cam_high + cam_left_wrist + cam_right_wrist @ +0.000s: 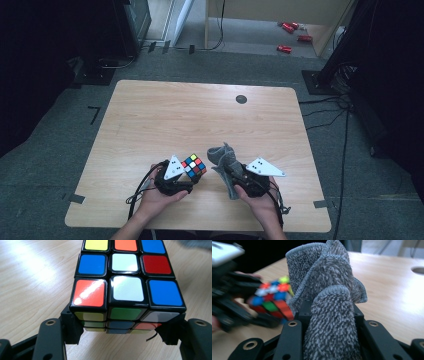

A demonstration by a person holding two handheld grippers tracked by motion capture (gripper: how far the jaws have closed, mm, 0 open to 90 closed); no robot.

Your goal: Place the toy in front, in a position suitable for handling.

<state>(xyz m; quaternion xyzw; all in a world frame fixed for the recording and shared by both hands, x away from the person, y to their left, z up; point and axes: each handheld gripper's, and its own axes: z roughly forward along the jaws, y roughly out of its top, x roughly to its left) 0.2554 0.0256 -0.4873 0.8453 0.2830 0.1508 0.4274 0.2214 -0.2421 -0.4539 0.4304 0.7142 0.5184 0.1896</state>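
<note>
We see the left gripper [186,181] clamped on a puzzle cube [194,166], its black jaws pressed against two opposite sides of the cube's lower part, as the left gripper view makes plain. The cube [125,285] is hard glossy plastic, black-edged, each face a grid of nine rounded square stickers in red, white, blue, yellow, orange and green; light glints off the near red and white tiles. It sits at the near middle of the counter [165,115], and whether it rests on the wood or hangs just above it we cannot quite tell.

The right gripper [235,176] has its jaws squeezed on a grey cloth [225,162]. In the right gripper view the cloth [329,315] is thick, nubbly microfibre with a stitched hem; one rolled fold runs down between the jaws, and the rest stands up in loose ruffled folds above them. The cloth is just beside the cube, to its right in the high view, and blocks much of the right gripper's forward sight; past its left edge the cube [272,302] and the left gripper [229,302] show blurred.

The counter is pale wood-grain laminate with rounded corners and a round cable hole [241,99] near its far edge. Beyond it, on grey carpet [250,60], lie a few small red objects [292,35].
</note>
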